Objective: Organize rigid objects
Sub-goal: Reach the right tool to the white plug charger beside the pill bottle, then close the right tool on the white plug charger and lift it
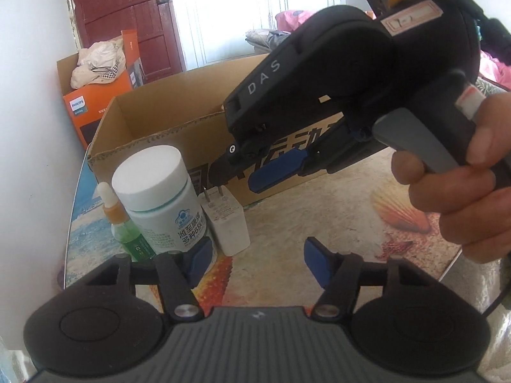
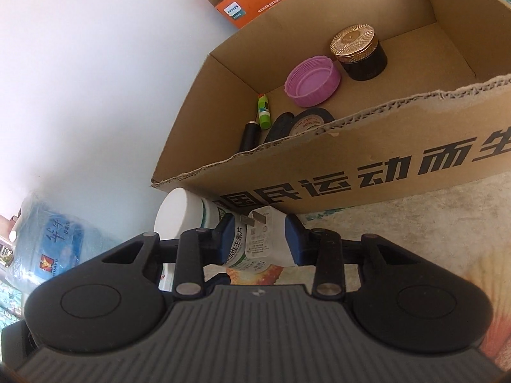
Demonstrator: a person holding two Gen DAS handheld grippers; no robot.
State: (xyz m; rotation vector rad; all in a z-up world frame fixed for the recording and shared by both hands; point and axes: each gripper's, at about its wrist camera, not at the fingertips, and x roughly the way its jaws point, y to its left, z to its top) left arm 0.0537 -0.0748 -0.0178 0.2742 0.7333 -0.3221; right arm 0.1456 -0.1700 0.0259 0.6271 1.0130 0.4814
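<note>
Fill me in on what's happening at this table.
A person holds a gripper in each hand, sorting small items into the cardboard box. The right gripper has the white charger plug between its fingers; whether the pads press on it yet is unclear. The left gripper is open with nothing between its fingers, beside the white pill bottle and green dropper bottle. The box already holds a pink lid, gold-lidded jar and tape rolls.

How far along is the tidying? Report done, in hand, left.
Done: gold-lidded jar, pink cap, glue stick and tape lie in the cardboard box. In hand: right gripper flanks the white charger, grip unclear. Left: white bottle and dropper bottle stand outside; left gripper open, empty.
</note>
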